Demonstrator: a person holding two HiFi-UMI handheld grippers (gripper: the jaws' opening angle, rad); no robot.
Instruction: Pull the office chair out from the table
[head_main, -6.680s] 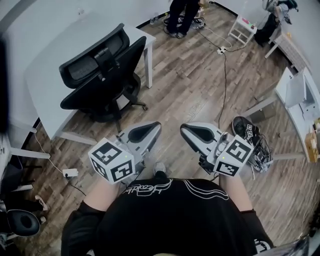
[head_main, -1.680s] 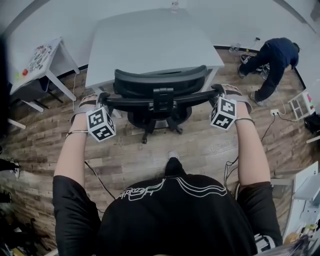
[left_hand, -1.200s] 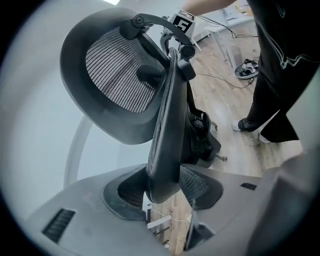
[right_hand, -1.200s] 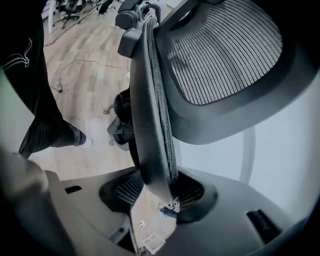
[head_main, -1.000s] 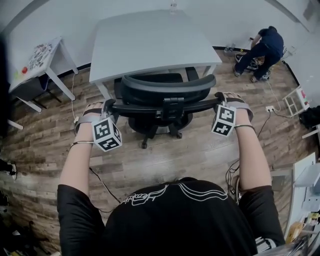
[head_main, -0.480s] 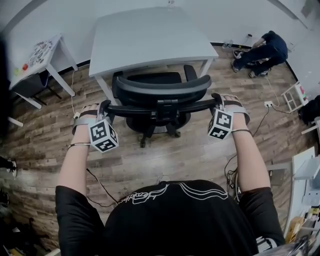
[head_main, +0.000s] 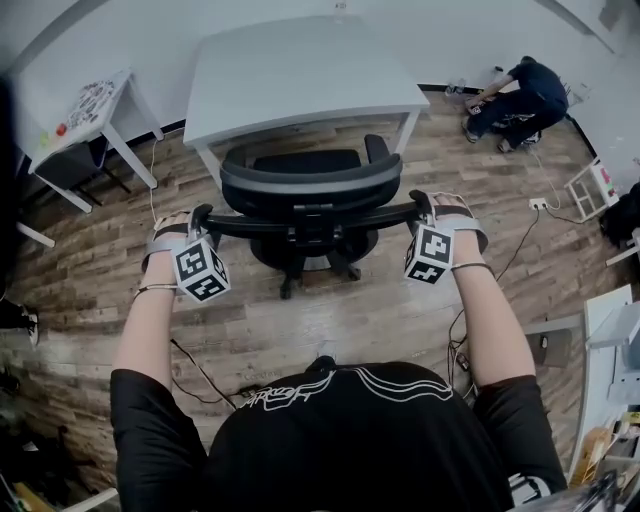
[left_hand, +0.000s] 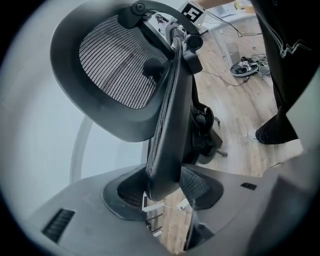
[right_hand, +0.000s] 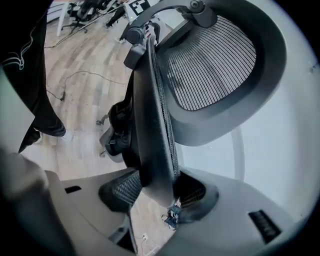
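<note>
The black mesh office chair (head_main: 310, 182) stands on the wood floor just in front of the white table (head_main: 300, 70), its seat out from under the table's edge. My left gripper (head_main: 203, 214) is shut on the left end of the chair's backrest frame (left_hand: 170, 120). My right gripper (head_main: 418, 208) is shut on the right end of the same frame (right_hand: 155, 115). In each gripper view the frame's edge runs down between the two jaws, and the pads sit against it. The headrest shows above in both gripper views.
A small white side table (head_main: 90, 108) stands at the left by the wall. A person (head_main: 515, 88) crouches on the floor at the back right. Cables (head_main: 190, 362) trail over the floor near my left arm. White shelving (head_main: 590, 188) is at the right.
The chair has rolled back from the table toward me, and more of its seat shows beyond the table's edge. Both grippers came back with it, still shut on the backrest.
</note>
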